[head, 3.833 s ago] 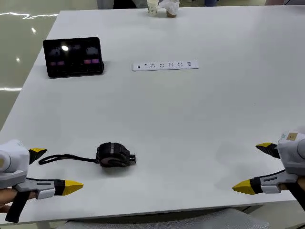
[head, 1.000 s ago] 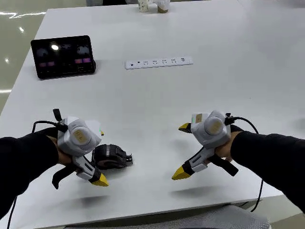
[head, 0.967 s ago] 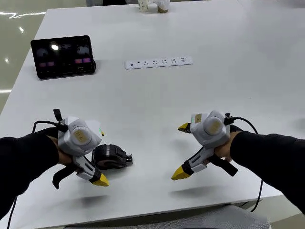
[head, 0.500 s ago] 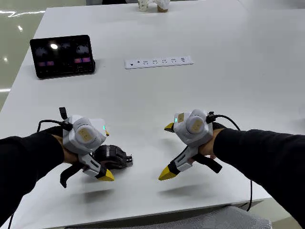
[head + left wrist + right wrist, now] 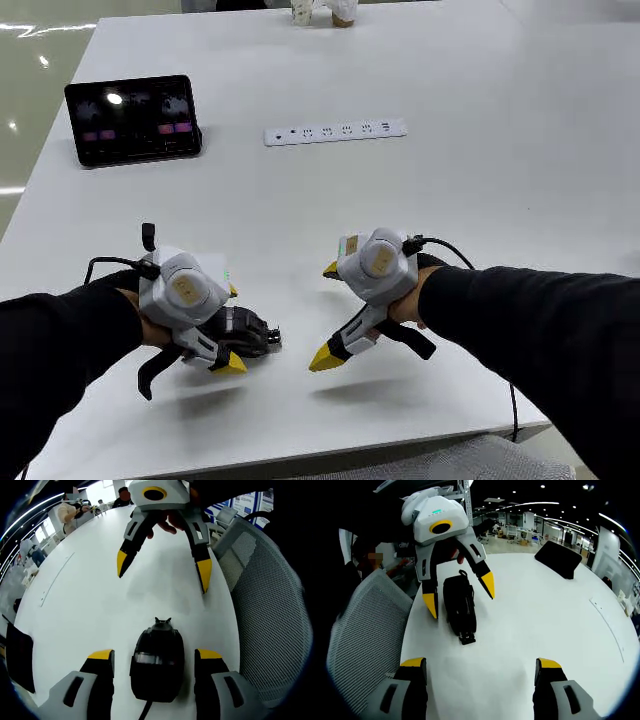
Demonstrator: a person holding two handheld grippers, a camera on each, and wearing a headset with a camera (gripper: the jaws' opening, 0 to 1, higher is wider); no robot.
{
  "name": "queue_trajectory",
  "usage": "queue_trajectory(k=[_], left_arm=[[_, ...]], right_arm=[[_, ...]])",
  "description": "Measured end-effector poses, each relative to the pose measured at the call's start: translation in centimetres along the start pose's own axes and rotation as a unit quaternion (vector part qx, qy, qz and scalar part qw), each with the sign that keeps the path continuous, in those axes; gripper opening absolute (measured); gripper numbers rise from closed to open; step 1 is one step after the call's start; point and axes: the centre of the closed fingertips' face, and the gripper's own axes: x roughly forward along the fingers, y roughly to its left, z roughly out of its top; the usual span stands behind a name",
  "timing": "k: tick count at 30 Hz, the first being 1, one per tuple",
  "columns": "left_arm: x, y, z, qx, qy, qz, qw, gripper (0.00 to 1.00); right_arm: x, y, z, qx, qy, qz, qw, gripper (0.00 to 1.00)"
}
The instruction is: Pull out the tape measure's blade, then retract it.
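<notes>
Tape measure (image 5: 157, 664) lies on the white table (image 5: 450, 150), between the 2 jaws of the left gripper (image 5: 231, 327), which stand spread with a gap on each side. Right gripper (image 5: 328, 314), jaws likewise spread and holding nothing, hovers near, facing the tape measure's hook end.

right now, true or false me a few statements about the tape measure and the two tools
1. The left tool has its jaws open on either side of the tape measure. True.
2. The blade is drawn out far across the table. False: no blade is out; the hook sits at the case's mouth.
3. The right tool is shut on the hook. False: it is open, apart from the tape measure and pointing toward it.
4. A power strip lies on the table beyond both tools. True.
</notes>
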Motion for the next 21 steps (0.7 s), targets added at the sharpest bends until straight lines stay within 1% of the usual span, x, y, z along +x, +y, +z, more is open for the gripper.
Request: queue_trajectory(k=[4, 6, 9, 14, 16, 17, 19, 20, 21], left_arm=[[0.0, -0.1, 0.0, -0.004, 0.0, -0.008, 1.0, 0.54], [0.1, -0.6, 0.5, -0.013, -0.012, -0.019, 0.9997, 0.54], [0.2, -0.3, 0.3, -0.004, -0.005, -0.01, 0.9999, 0.5], [0.1, -0.2, 0.1, -0.001, -0.001, -0.01, 0.9999, 0.44], [0.0, -0.2, 0.0, 0.001, 0.002, -0.011, 0.9999, 0.37], [0.0, -0.3, 0.0, 0.001, 0.003, -0.015, 0.9999, 0.34], [0.1, -0.2, 0.0, -0.001, 0.003, -0.016, 0.9999, 0.34], [0.0, -0.2, 0.0, 0.002, 0.004, -0.015, 0.9999, 0.34], [0.0, -0.3, -0.1, 0.012, 0.004, -0.017, 0.9998, 0.33]], right_arm=[[0.5, 0.2, 0.8, -0.007, -0.004, 0.004, 1.0, 0.88], [0.6, 0.4, 1.1, -0.009, -0.005, 0.006, 0.9999, 0.87], [1.1, 0.6, 1.4, -0.018, -0.003, 0.009, 0.9998, 0.85], [1.5, 0.8, 1.6, -0.028, -0.001, 0.015, 0.9995, 0.83], [1.6, 0.7, 1.8, -0.028, -0.003, 0.009, 0.9995, 0.79], [1.7, 0.6, 2.0, -0.029, -0.005, 0.007, 0.9995, 0.77], [1.8, 0.7, 2.2, -0.031, -0.009, 0.007, 0.9995, 0.74], [1.9, 0.7, 2.3, -0.032, -0.009, 0.009, 0.9994, 0.74], [2.0, 0.8, 2.3, -0.032, -0.009, 0.008, 0.9994, 0.73]])
